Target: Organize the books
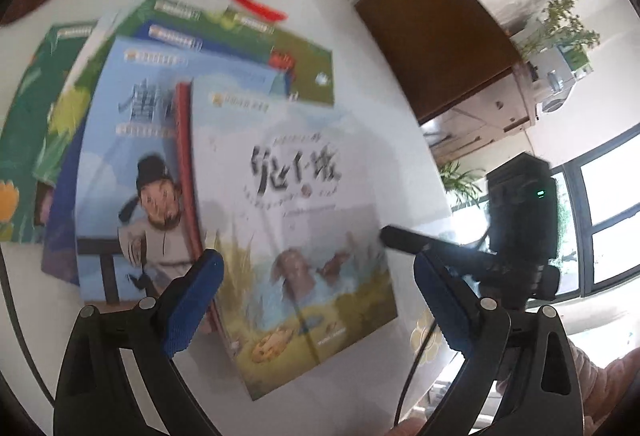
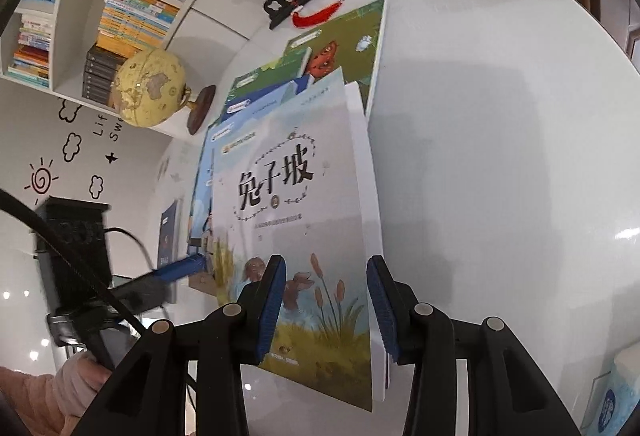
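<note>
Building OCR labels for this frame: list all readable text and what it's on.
"兔子坡": title on the top book's cover.
"Lif" and "Swe", cut off: wall decal beside the globe.
Unreadable: small banner and subtitle lines on that cover, the other covers, shelf book spines; too small or blurred.

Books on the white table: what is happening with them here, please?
A person holding two grippers is tidying a fanned pile of picture books on the white table. The right gripper straddles the raised right edge of the top book. The left gripper hovers open over its cover.
</note>
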Demonstrator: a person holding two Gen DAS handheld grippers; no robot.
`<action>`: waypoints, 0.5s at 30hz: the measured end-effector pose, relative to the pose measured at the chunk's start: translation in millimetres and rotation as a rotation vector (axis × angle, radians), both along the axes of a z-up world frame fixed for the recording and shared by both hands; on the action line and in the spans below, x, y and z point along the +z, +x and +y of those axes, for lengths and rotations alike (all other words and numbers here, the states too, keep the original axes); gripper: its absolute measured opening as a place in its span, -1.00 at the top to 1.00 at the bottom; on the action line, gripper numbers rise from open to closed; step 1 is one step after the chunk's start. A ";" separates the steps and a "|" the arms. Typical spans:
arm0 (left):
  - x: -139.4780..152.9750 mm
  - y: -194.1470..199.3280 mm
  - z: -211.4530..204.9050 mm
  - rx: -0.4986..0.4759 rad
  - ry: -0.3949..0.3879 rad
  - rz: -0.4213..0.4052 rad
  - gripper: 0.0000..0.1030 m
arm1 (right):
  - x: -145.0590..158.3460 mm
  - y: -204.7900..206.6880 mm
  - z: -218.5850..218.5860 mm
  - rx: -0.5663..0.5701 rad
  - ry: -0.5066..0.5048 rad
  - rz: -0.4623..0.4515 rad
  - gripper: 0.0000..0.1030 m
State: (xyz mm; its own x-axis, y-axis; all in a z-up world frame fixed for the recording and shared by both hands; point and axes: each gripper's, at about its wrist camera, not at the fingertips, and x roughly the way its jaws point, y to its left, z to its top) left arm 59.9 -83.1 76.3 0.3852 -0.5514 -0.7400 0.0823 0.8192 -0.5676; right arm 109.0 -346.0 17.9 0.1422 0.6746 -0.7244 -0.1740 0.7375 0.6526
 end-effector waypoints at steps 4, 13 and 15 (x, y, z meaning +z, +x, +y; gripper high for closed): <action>-13.9 8.9 -1.2 -0.004 0.002 0.051 -0.85 | -2.7 2.8 2.2 -0.006 -0.007 0.009 0.16; -25.6 18.2 2.7 0.016 0.063 0.058 -0.85 | 15.5 1.9 5.7 0.023 -0.001 -0.057 0.16; -32.1 20.0 6.5 0.020 0.064 0.078 -0.84 | 13.1 0.3 15.5 0.066 -0.028 -0.052 0.16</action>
